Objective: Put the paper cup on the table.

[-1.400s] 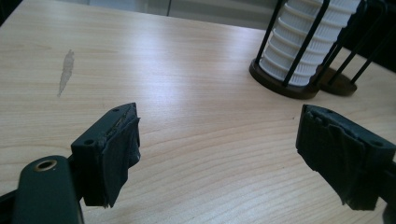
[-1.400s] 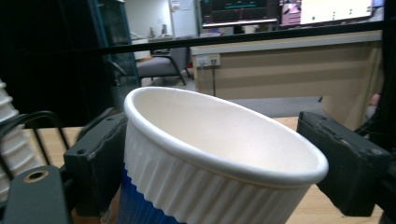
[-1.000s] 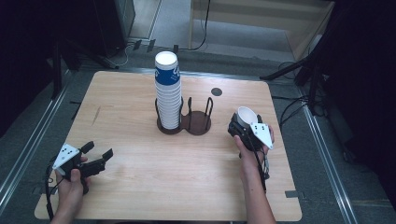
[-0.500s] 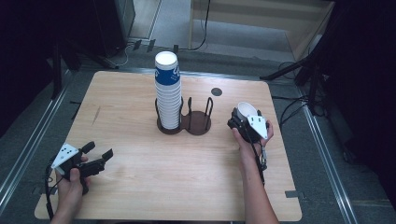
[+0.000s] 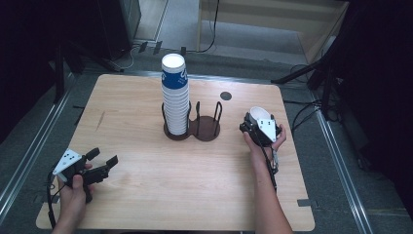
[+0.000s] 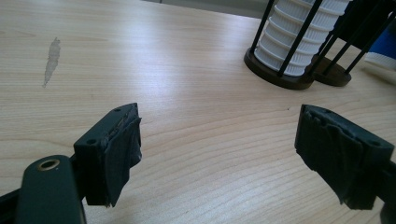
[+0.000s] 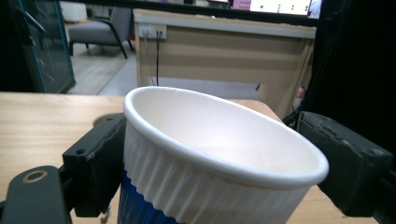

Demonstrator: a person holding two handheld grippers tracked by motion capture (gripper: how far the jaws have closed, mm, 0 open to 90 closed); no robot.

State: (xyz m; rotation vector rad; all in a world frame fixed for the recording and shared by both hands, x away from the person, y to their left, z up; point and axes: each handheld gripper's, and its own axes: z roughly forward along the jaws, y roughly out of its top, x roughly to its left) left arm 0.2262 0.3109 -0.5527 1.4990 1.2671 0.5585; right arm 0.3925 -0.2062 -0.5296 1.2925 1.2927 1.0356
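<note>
Right hand-held gripper (image 5: 253, 126) grips a paper cup (image 7: 210, 154) above the wooden table (image 5: 146, 195), left hand-held gripper (image 6: 217, 154) released.

Tabletop (image 5: 146, 195) evenly lit, surroundings dark; soft glare on wood; near cup rim (image 7: 224, 154) slightly blurred.

Grey chair (image 7: 107, 29), wooden desk (image 7: 224, 42) beyond table; black cables (image 5: 311, 114) on floor.

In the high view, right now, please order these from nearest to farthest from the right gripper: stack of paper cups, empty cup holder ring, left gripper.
1. Empty cup holder ring, just left of the right gripper.
2. Stack of paper cups, in the farther ring.
3. Left gripper, near the table's left front corner.
</note>
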